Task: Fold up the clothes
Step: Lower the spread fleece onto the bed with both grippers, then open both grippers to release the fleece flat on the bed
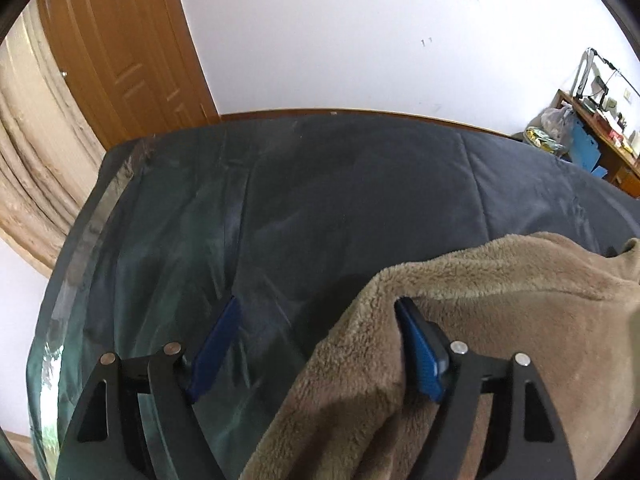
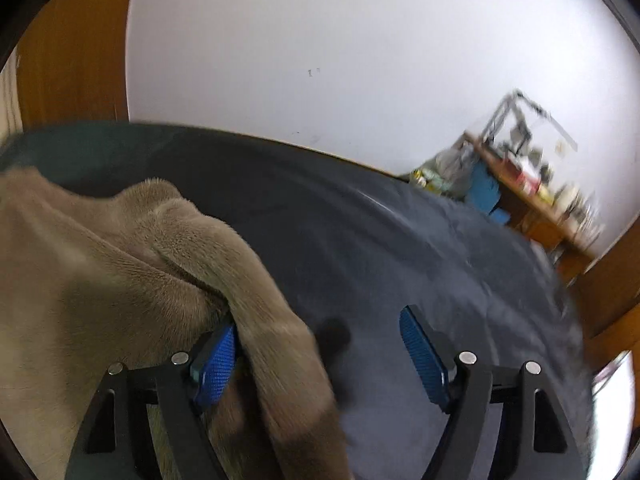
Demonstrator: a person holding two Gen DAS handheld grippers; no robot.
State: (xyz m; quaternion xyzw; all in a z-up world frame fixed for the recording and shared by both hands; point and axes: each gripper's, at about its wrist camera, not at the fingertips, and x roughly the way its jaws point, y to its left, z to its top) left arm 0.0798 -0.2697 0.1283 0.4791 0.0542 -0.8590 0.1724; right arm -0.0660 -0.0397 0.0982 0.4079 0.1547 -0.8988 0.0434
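Tilting downward, both grippers (image 1: pixel 316 312) (image 2: pixel 318 326) wide over fleece (image 1: pixel 500 320)

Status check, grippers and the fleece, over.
Left gripper open, right gripper open. Brown fleece released, draped on both. Bed ahead unobstructed.

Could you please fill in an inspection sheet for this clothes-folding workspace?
Surface: dark blue-grey quilted bed cover, creased, with a glossy strip along its left edge.
Job's things: brown fleecy garment heaped on the cover, not yet folded flat.
Clutter: nothing seen on the bed.
Grippers: left gripper open, garment edge between its blue pads; right gripper open, a garment fold draped over its left pad.
Cables: nothing seen.
Surroundings: white wall, wooden door, cluttered wooden desk.
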